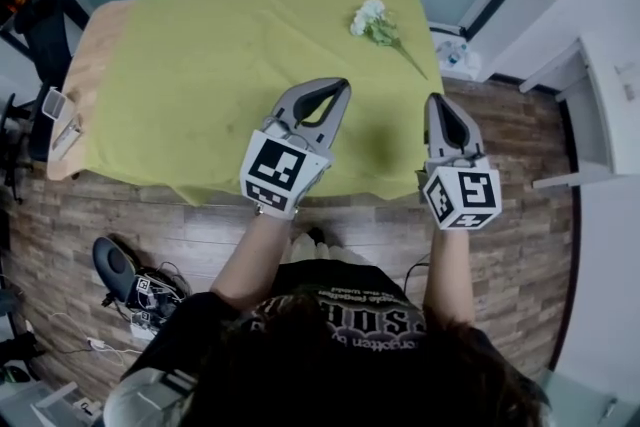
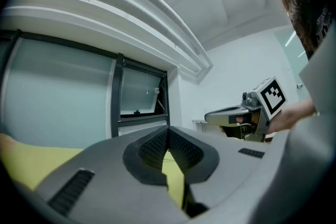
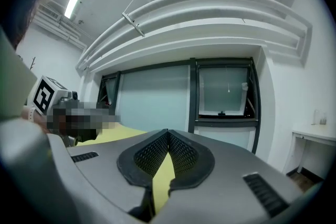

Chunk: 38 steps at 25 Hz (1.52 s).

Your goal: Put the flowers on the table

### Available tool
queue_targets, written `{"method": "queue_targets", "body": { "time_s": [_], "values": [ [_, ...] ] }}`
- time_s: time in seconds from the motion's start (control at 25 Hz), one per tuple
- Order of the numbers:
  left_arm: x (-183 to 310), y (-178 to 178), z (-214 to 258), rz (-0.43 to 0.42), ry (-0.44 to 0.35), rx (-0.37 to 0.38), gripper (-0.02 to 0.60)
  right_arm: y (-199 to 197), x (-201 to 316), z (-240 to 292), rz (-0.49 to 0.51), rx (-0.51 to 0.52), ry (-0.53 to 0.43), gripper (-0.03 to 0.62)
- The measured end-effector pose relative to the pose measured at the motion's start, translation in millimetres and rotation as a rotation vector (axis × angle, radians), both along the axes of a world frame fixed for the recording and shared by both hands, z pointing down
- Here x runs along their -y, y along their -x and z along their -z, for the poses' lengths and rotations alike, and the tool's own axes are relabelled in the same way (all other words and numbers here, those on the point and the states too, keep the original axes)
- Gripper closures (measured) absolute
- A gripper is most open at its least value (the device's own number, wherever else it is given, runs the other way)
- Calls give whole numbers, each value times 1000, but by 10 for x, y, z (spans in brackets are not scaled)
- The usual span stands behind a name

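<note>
The left tool [image 1: 338,87], smooth grey plastic with mesh-textured black pads [image 2: 152,148], is clenched on nothing above the yellow-green cloth [image 1: 200,55] draping the wooden worktop [image 1: 88,65]. The right tool [image 1: 437,99] is likewise clenched and empty. White flowers [image 1: 372,20] on a thin green stem lie on the cloth well ahead of both tools, nearer the right one.

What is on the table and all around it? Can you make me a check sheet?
Surface: table under a yellow-green cloth; bare wood shows at its left side.
Job's things: flowers lie on the cloth near the far right corner.
Clutter: small items at the table's left edge, too small to tell.
Grippers: left gripper and right gripper are both shut and empty, at the table's near edge.
Cables: wires on the floor, lower left.
Surroundings: white desk at the right; windows beyond the table.
</note>
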<state>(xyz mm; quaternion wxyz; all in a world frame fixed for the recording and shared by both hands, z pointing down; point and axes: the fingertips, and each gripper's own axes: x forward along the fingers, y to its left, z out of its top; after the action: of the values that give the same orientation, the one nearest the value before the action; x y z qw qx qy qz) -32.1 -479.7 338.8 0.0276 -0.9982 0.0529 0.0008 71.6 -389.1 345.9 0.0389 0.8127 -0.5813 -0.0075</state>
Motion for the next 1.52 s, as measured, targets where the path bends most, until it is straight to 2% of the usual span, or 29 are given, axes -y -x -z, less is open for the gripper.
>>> {"method": "queue_targets", "body": {
  "time_s": [0.24,0.44,0.88,1.24,1.52],
  "values": [
    [-294,114,70,12,-4,-18,581,117,-352,151,-8,-28,-44,563],
    [-595,197,89,13,-1,-28,581,249,-644,172,-9,-23,-45,563],
    [-1216,437,121,31,-11,-38,581,602,-1157,226,35,-17,-75,565],
    [-1403,580,210,39,-30,-46,581,698,-1338,332,41,-20,-108,565],
    [-1472,562,266,26,-40,-52,581,682,-1391,368,34,-15,-118,565]
  ]
}}
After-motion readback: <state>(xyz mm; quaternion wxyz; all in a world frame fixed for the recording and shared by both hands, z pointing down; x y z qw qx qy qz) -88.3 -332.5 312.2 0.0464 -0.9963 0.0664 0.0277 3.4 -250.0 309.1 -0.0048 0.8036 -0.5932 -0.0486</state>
